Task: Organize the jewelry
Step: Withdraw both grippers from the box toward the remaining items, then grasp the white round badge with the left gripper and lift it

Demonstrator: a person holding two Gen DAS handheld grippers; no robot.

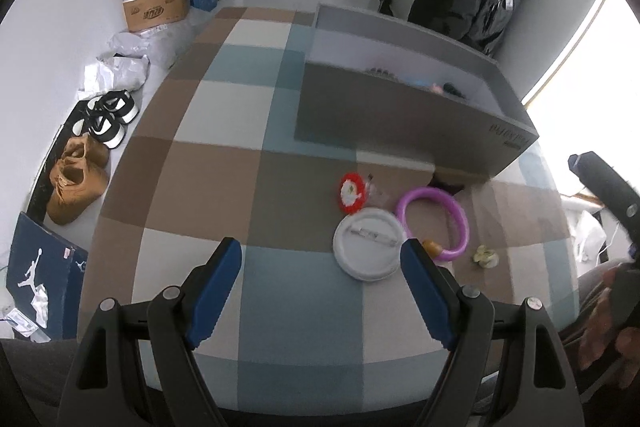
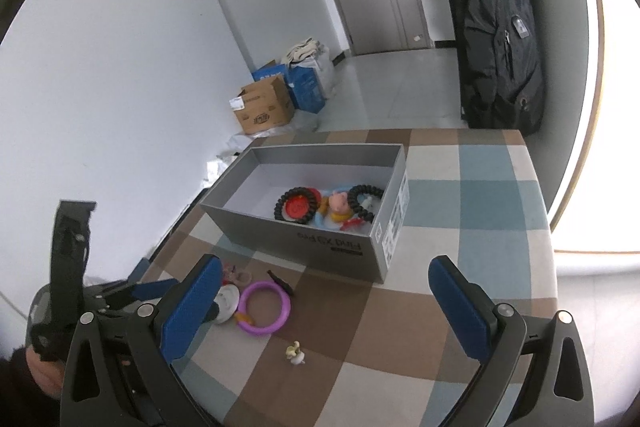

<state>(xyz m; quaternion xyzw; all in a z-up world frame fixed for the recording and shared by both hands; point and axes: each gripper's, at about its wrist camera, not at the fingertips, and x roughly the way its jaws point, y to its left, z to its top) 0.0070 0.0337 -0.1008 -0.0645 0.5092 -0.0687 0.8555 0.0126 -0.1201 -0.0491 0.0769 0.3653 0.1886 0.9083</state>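
Holding both tongs open, nothing between pads. Left tongs (image 1: 322, 267) pointing steeply down at checked cloth (image 1: 224, 179); white disc (image 1: 370, 245) lying just ahead, off toward my right finger (image 1: 424, 291), nearly touching its tip in view. Purple ring (image 1: 434, 223) lying flat beside disc, further right; red piece (image 1: 352, 193) beyond. Right tongs (image 2: 326, 307) hovering further off, small yellow charm (image 2: 295, 351) between its fingers in view. Grey box (image 2: 320, 239) standing beyond the pieces, already holding some. Judging left nearer disc: needing shift right before closing.
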